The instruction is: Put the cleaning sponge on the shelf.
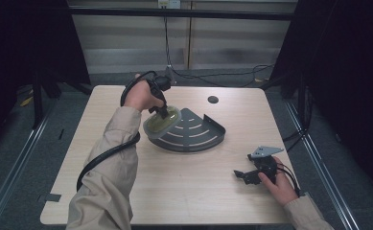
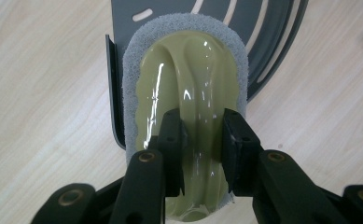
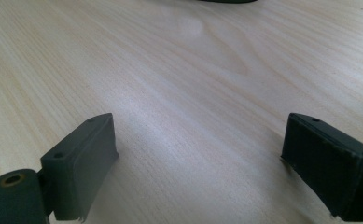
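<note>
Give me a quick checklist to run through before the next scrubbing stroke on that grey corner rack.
1. Left gripper clamped on the handle of the scrub pad: ok.
2. Pad lying on the grey corner rack: ok, though it overhangs the rack's straight wall.
3. Rack held against sliding: not ok, nothing braces it.
4. Right gripper clear of the work: ok, jaws open, resting near the table edge.
5. Pad face pressed flat on the rack: cannot tell.
</note>
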Demonstrator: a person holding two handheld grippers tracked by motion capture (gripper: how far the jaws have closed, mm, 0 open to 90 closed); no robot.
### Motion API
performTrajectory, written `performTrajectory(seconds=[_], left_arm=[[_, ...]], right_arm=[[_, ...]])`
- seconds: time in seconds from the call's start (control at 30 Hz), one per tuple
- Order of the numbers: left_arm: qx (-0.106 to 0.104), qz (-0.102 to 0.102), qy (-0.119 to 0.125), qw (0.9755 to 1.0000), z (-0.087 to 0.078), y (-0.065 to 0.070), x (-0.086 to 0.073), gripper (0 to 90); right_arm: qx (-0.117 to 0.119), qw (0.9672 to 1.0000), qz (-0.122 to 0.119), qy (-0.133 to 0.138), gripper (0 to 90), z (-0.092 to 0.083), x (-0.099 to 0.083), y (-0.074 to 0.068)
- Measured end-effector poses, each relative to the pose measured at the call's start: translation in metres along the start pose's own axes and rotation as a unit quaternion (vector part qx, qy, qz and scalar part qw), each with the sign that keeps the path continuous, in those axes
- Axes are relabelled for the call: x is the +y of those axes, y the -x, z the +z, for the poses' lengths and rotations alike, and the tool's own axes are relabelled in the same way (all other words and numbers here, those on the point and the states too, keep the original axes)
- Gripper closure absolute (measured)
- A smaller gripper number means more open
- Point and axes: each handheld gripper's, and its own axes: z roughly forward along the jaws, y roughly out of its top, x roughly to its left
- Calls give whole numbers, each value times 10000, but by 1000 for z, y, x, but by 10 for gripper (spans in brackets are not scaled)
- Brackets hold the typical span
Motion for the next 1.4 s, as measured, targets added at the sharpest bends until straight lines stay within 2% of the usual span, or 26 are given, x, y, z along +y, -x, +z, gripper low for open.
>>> performTrajectory(seconds=[0.07,0.33,0.8,1.03,1.4], left_arm=[[-10,50,10,10000,1,-1,3,716],[12,-14,-74,10000,10,-2,12,716],[116,-29,35,9999,19,-6,24,715],[105,-47,42,9999,33,-6,29,715],[86,-48,-43,9999,56,-12,29,715]], right_arm=[[-7,10000,-2,-6,93,0,0,0],[-9,10000,3,0,93,0,0,0],[-14,10000,0,-3,93,0,0,0],[-10,10000,-2,0,93,0,0,0],[-11,10000,3,-2,93,0,0,0]])
